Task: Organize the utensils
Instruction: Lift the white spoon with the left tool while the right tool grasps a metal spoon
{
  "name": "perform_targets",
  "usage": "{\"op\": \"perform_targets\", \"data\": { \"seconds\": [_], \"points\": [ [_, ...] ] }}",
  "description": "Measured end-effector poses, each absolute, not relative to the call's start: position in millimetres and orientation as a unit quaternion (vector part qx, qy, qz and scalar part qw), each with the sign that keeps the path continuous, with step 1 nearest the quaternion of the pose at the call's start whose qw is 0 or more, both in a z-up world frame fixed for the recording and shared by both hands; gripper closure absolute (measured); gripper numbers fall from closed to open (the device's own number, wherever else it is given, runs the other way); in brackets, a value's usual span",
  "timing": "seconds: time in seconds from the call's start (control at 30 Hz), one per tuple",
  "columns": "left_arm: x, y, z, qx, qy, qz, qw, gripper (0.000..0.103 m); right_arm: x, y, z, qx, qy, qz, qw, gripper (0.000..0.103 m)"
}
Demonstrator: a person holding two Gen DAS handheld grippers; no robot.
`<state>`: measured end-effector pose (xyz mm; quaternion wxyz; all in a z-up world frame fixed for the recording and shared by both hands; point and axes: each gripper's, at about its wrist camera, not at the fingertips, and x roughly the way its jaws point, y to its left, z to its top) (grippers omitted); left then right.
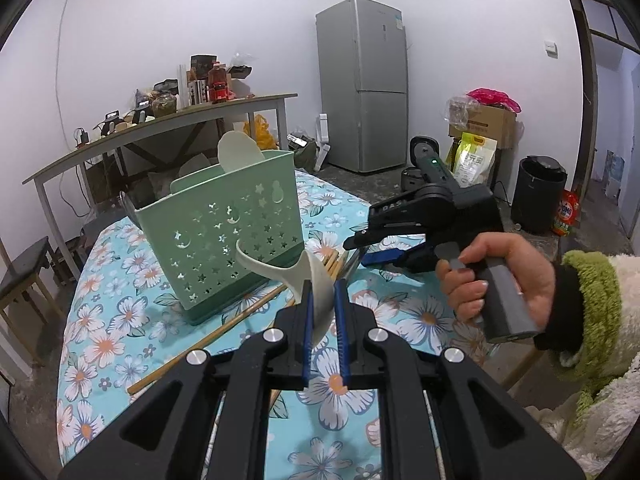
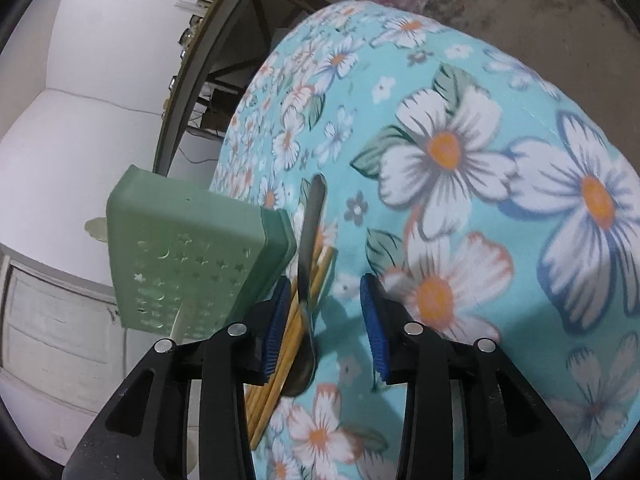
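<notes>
Holding a pale rice scoop (image 1: 316,280) between closed pads, the left gripper (image 1: 322,320) hovers just in front of the green utensil caddy (image 1: 224,232), which stands on the floral-covered bench (image 1: 120,320). The scoop's curved handle points up toward the caddy. The right gripper (image 2: 324,320) is wide, holding nothing, poised over a metal spoon (image 2: 310,248) lying beside a bundle of chopsticks (image 2: 280,360) at the caddy's base. The spoon's long axis runs away from the right gripper, between its jaws but nearer the left one. The right gripper is nearer the spoon; closing there would likely secure it.
</notes>
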<state>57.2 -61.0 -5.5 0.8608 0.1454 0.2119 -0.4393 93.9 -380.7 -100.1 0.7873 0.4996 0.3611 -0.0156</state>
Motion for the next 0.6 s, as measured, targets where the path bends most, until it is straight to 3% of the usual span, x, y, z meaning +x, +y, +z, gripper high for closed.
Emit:
{"op": "perform_targets", "data": {
  "seconds": [0.03, 0.07, 0.1, 0.37, 0.6],
  "points": [
    [56.7, -60.8, -5.4, 0.144, 0.212, -0.439, 0.861, 0.093, 95.7, -380.9, -99.5, 0.492, 0.363, -0.019, 0.791, 0.079],
    [56.7, -60.6, -5.2, 0.143, 0.212, -0.438, 0.862, 0.093, 97.3, -381.6, -99.7, 0.489, 0.364, -0.018, 0.793, 0.096],
    [56.8, -60.4, -4.8, 0.141, 0.212, -0.437, 0.862, 0.093, 98.7, -382.2, -99.1, 0.488, 0.366, -0.015, 0.793, 0.098],
    [57.8, -58.0, -4.0, 0.131, 0.215, -0.436, 0.864, 0.093, 80.7, -402.4, -68.4, 0.460, 0.394, 0.000, 0.796, 0.102],
    [56.3, -59.2, -5.2, 0.133, 0.213, -0.433, 0.865, 0.093, 51.0, -415.2, -92.3, 0.551, 0.401, 0.019, 0.732, 0.102]
  ]
}}
